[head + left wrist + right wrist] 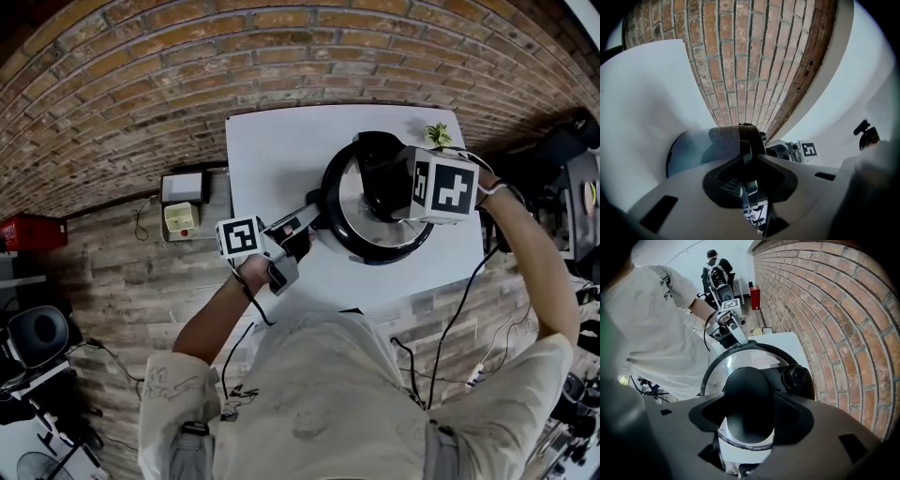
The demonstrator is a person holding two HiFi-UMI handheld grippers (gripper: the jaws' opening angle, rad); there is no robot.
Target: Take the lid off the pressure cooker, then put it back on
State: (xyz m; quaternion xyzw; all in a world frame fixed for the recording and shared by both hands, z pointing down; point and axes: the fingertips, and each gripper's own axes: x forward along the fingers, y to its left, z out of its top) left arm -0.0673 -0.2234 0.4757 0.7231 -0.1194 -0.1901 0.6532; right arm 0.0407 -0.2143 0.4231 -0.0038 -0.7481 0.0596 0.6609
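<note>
You are clamping the left gripper [295, 234] on the long side handle [740, 140] of the pressure cooker [375, 258], its jaws drawn narrow on the black bar. You are holding the right gripper [747, 420] straight down over the lid [352, 211], its jaws standing wide and pinching the rounded black knob [746, 390] at the lid's middle. The lid is sitting on the cooker. The cooker is standing on the right half of the white table [281, 150], nearer its near edge.

Steep overhead; two close-ups; shared cooker [356, 217]
</note>
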